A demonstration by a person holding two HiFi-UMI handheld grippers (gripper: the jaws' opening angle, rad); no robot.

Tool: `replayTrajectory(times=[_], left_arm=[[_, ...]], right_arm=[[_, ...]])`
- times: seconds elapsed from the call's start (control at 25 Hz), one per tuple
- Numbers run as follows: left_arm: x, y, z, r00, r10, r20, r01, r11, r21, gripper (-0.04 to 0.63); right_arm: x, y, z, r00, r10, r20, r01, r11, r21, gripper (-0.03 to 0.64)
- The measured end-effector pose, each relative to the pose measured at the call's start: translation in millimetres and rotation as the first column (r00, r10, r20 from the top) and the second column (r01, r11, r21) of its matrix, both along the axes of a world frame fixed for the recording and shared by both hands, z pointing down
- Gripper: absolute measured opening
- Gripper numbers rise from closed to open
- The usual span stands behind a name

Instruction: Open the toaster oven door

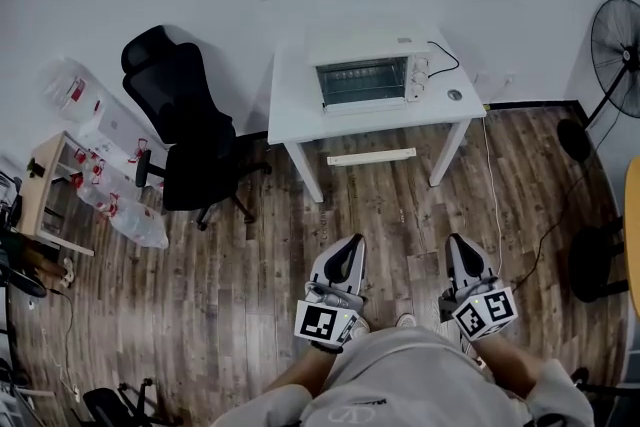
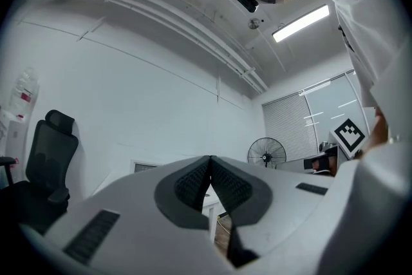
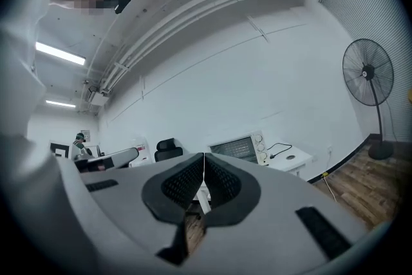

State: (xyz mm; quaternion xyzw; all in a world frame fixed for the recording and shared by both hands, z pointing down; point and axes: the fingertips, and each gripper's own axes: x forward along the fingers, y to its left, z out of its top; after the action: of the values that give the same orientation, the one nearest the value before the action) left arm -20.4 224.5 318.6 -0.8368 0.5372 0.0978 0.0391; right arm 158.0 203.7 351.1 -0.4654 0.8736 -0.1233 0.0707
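A white toaster oven (image 1: pixel 368 78) with a glass door and knobs on its right side stands on a white table (image 1: pixel 300 120) against the far wall; its door is closed. The oven (image 3: pixel 243 147) also shows in the right gripper view, ahead and slightly right. My left gripper (image 1: pixel 351 248) and right gripper (image 1: pixel 457 243) are held low near my body, well short of the table. Both are shut with nothing between their pads. In the left gripper view the left gripper (image 2: pixel 210 161) points up toward the wall, and in the right gripper view the right gripper (image 3: pixel 204 158) points toward the oven.
A black office chair (image 1: pixel 185 130) stands left of the table. A standing fan (image 1: pixel 618 45) is at the right wall. A cable (image 1: pixel 497 205) runs down from the table over the wood floor. A white bar (image 1: pixel 371 156) lies under the table. Shelves and plastic bags (image 1: pixel 105 200) are at the left.
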Motion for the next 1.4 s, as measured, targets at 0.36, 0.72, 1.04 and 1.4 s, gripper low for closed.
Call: replayTrajectory(times=[0.36,0.72,1.04,1.4], left_arm=[[16.8,5.9,-1.3,1.000,0.006,0.013,-0.006,1.000,-0.003,0.006],[24.3,10.6,-2.6,1.000,0.000,0.020,0.000,1.000,-0.001,0.006],[27.8,15.7,-4.6,1.000,0.003,0.021,-0.003,1.000,0.002,0.006],[30.7,14.4,-1.9,1.000,0.001,0.015,-0.001,1.000,0.001,0.006]], right_arm=[[8.8,3.7,1.9,1.000,-0.022,0.022,0.023,1.000,-0.016,0.015],[6.4,10.3,4.0,0.999,-0.046,0.027,0.046,0.999,-0.013,0.015],[8.3,13.9,0.7,0.998,-0.045,0.032,0.045,0.999,-0.008,0.015],[10.3,10.4,1.1,0.999,-0.039,0.036,0.039,0.999,-0.007,0.015]])
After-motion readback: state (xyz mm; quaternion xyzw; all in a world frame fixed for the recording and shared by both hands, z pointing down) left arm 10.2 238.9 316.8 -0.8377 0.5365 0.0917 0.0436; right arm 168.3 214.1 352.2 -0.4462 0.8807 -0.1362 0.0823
